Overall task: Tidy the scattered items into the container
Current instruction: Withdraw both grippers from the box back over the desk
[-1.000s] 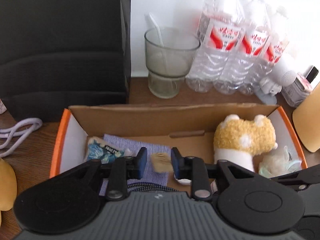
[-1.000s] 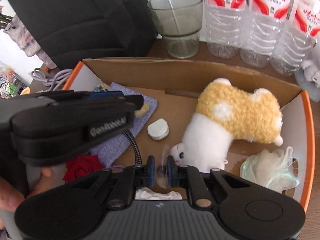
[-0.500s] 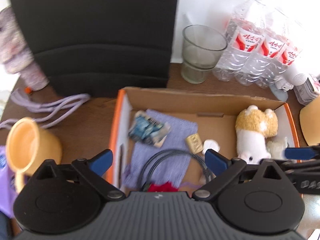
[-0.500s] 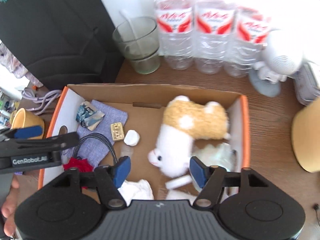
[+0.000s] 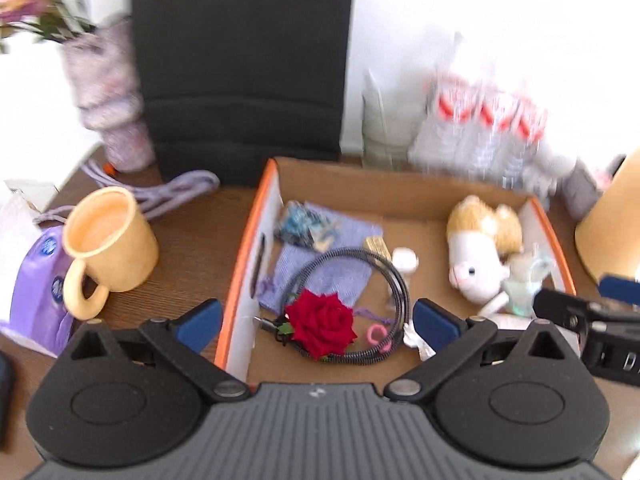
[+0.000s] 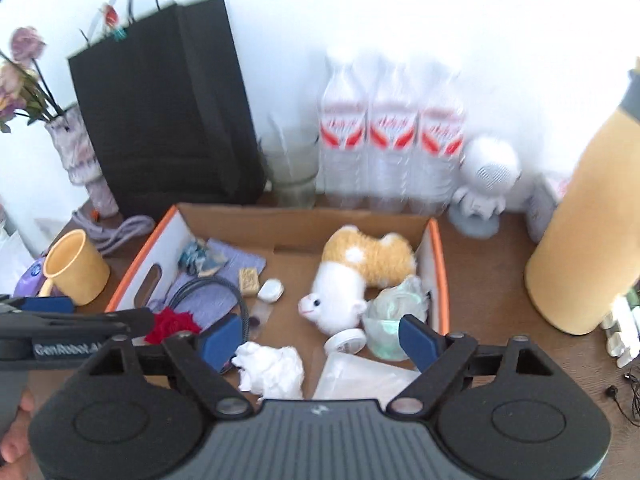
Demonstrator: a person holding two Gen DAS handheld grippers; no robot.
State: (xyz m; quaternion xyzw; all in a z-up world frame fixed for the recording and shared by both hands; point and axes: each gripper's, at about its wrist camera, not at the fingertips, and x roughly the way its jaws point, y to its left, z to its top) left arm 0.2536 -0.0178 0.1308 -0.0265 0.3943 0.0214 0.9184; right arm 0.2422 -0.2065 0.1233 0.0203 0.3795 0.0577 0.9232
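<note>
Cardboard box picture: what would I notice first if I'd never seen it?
Probably the bright red rose at the near end of the cardboard box, lying on a looped black cable. Next, the fluffy yellow-and-white plush toy on the box's right side, then the yellow mug outside, left.

The box is brown cardboard, dull and a bit rough, and it sits on a dark wood table that looks smooth. In the middle of the right wrist view lies a fluffy cloth toy. The cable has a woven cover. The yellow mug is matt. The water bottles at the top are clear shiny plastic.
</note>
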